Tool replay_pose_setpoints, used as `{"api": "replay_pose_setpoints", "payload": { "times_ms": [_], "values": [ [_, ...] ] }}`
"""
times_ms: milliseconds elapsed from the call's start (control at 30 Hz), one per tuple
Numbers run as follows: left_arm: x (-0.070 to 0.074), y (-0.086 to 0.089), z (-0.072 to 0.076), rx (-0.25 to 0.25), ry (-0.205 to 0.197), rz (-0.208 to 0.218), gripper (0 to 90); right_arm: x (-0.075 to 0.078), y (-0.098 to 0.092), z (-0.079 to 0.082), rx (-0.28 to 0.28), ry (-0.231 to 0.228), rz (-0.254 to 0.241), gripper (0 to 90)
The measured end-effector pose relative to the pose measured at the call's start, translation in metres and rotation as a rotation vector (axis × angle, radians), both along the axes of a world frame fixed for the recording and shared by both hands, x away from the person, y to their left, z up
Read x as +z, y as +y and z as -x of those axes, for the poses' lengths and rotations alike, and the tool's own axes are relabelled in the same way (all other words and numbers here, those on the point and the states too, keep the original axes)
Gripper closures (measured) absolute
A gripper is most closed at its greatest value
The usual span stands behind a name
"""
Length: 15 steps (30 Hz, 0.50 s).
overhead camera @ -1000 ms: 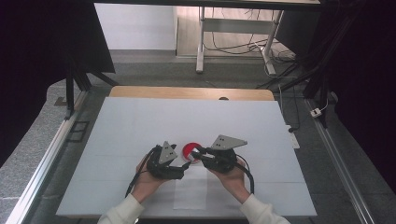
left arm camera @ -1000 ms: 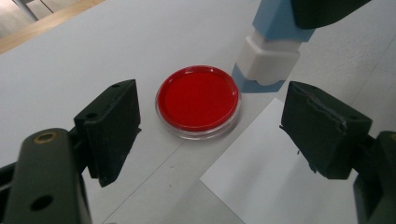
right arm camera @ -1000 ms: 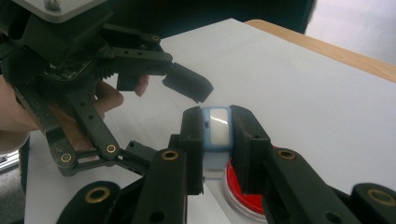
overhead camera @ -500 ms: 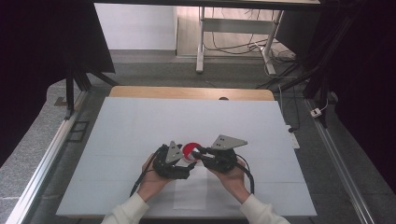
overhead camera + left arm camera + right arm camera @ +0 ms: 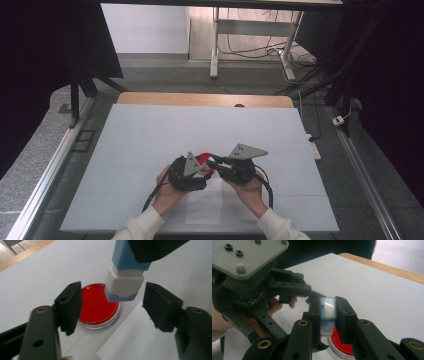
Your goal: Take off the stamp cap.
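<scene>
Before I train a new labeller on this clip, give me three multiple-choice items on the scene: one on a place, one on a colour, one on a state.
1. Where is the round clear dish with red filling?
A. on the white table
B. on the floor
C. between the right jaws

2. What colour is the end cap of the blue plastic stick?
A. green
B. white
C. black

3. How is the left gripper?
A. clamped on the dish
B. open around the cap
C. lying on the table

A, the dish rests on the table; B, the cap is white; B, gaps show beside the cap as its jaws have just been closing.
</scene>
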<state>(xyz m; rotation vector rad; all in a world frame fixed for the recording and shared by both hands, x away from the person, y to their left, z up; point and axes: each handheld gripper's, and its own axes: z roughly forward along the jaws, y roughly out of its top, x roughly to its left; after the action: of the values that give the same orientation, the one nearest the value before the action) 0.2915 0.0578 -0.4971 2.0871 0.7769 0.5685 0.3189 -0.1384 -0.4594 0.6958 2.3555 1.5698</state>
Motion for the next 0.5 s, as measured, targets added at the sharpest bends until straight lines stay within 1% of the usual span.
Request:
{"api": "replay_pose_setpoints", "payload": {
  "times_ms": [100, 167, 400, 500],
  "values": [
    [-0.0005, -0.0012, -0.0003, -0.004, -0.006, -0.012, 40.6, -0.0003, -0.0006, 0.0001, -0.005, 0.001, -0.009, 75.8],
    [-0.0005, -0.0017, -0.0004, -0.004, -0.008, -0.011, 43.5, -0.0004, -0.0008, 0.0003, -0.006, -0.001, -0.013, 75.8],
    [-0.0008, -0.0028, -0.0003, -0.006, -0.014, -0.012, 50.3, -0.0009, -0.0019, -0.0002, -0.012, 0.005, -0.024, 75.8],
    [-0.001, -0.0036, -0.0001, -0.012, -0.014, -0.02, 52.4, -0.001, -0.0023, -0.0003, -0.018, 0.004, -0.028, 75.8]
  ]
}}
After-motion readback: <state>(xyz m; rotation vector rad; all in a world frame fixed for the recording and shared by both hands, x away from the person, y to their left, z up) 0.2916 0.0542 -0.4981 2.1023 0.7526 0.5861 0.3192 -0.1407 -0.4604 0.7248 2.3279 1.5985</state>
